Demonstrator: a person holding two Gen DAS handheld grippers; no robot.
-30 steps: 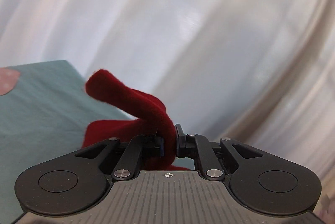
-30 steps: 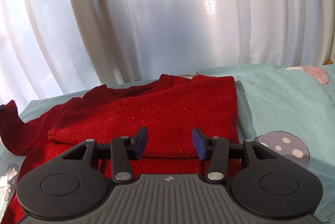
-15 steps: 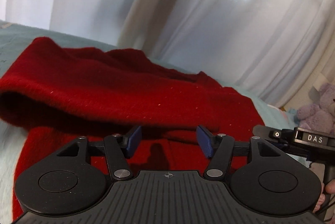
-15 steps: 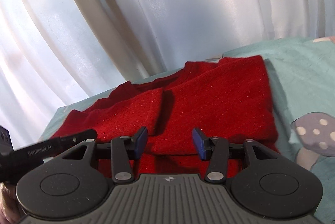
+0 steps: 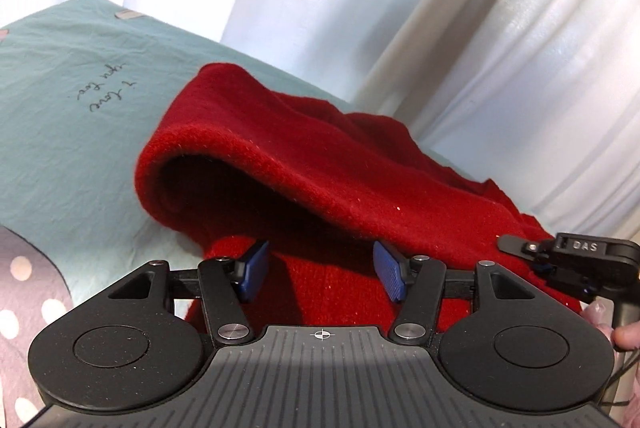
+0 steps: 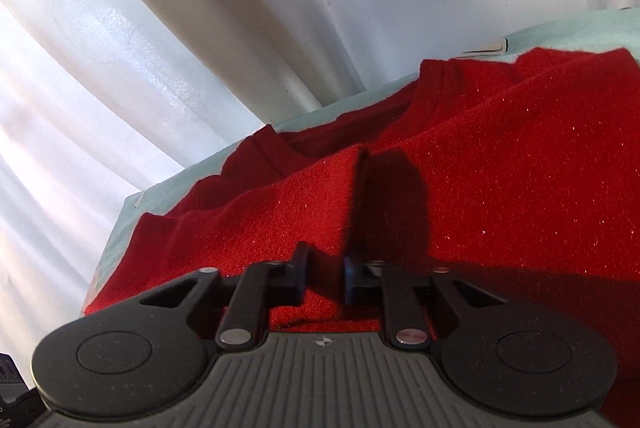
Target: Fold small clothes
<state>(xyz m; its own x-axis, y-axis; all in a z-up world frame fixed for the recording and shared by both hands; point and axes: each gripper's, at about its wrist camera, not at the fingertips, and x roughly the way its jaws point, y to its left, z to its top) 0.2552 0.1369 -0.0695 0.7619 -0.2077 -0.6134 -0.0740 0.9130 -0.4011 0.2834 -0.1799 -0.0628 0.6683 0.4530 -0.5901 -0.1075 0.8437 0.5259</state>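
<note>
Red knitted garment (image 5: 360, 164) on a pale green bed sheet (image 5: 80, 108), partly folded. In the left wrist view the garment fills the centre and runs toward 3 o'clock; one side panel lies turned over the body and forms a raised, rounded loop at about 10 o'clock from the left gripper (image 5: 320, 274). In the right wrist view the garment (image 6: 500, 168) spreads from 9 o'clock to 3 o'clock, with the neckline near 12 o'clock and the edge of the turned panel running up the middle.

Handling, as judged: the fabric looks thick, fuzzy and soft. It should be light, drape freely, sag between two holds, and not slip readily in padded fingers. The loop has not flattened, so the fold will probably need pressing down. Good holds are the hem corners and doubled edges, where the layers can be pinched together.

Left gripper: jaws wide, blue pads clear of the cloth, holding nothing, poised just above the lower body of the garment. Right gripper (image 6: 324, 282): jaws narrow, with red fabric rising between them; a pinch on the near edge appears likely, but firm closure cannot be told.

Surroundings: white curtain (image 5: 440, 8) behind the bed; handwritten print (image 5: 106, 90) and a spotted mushroom motif (image 5: 24, 308) on the sheet.
</note>
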